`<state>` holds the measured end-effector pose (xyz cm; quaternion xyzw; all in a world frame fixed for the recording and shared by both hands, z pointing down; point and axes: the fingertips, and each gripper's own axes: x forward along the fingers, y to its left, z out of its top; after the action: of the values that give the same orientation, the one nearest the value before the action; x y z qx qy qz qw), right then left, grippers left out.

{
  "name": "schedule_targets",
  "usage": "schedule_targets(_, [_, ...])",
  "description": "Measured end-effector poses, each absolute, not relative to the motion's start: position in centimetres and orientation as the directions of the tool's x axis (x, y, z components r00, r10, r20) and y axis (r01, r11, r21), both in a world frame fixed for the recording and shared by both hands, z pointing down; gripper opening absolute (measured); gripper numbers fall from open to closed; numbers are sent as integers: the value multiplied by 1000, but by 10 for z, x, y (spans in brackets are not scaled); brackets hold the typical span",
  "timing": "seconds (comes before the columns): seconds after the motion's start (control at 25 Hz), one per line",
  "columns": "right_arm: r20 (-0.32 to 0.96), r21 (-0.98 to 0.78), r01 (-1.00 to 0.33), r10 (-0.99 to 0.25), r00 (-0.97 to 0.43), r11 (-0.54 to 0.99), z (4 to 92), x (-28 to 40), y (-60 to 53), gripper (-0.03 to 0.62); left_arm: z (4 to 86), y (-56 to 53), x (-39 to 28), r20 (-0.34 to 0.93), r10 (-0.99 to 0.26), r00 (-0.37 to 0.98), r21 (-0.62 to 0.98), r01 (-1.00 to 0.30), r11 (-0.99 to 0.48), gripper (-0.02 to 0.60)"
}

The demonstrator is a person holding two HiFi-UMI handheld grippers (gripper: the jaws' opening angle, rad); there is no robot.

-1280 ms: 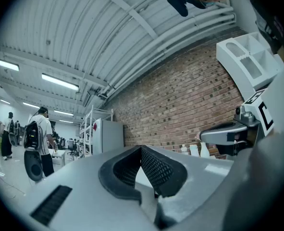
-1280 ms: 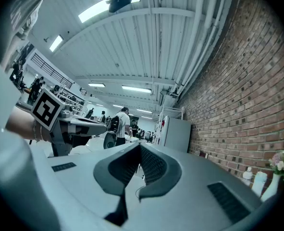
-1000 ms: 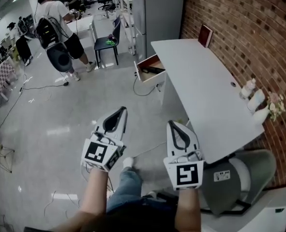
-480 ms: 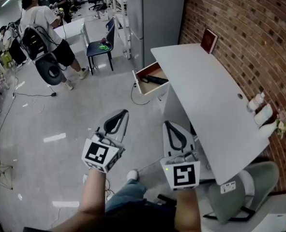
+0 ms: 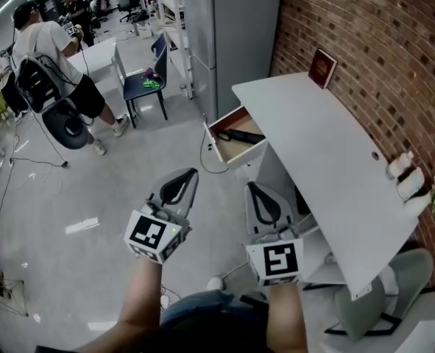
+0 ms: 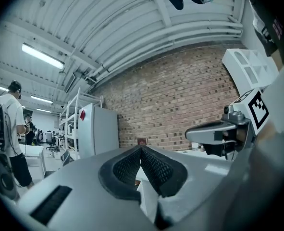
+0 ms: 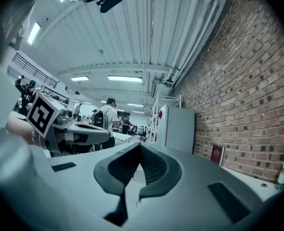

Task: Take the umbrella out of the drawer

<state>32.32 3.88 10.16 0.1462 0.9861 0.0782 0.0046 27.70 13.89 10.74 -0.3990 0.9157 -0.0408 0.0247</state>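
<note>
A black folded umbrella [image 5: 241, 135] lies inside the open wooden drawer [image 5: 224, 146] at the far left end of the white desk [image 5: 316, 149]. Both grippers are held level over the floor, well short of the drawer. My left gripper [image 5: 190, 173] is shut with nothing in it; in the left gripper view its pads [image 6: 141, 148] meet at the tip. To its right, closer to the desk's edge, my right gripper [image 5: 252, 188] is also shut and empty, its pads [image 7: 140, 145] touching. The right gripper [image 6: 214, 131] shows at the side of the left gripper view.
A tall grey cabinet [image 5: 235, 35] stands behind the drawer against the brick wall [image 5: 379, 43]. A red booklet [image 5: 322, 68] and white bottles [image 5: 407, 176] sit on the desk. A person with a backpack [image 5: 44, 65], a blue chair [image 5: 140, 85] and a grey chair [image 5: 383, 300] are around.
Both grippers have been carried forward across the floor toward the desk. The drawer with the umbrella now sits nearer and lower in the head view. Both stay shut.
</note>
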Motion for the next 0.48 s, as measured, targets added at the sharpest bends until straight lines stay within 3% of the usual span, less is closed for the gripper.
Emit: schedule_targets(0.48, [13,182,255,257,-966,950,110,264,43,-8,120,161,221,-41,-733,-679,3,-734,680,-3])
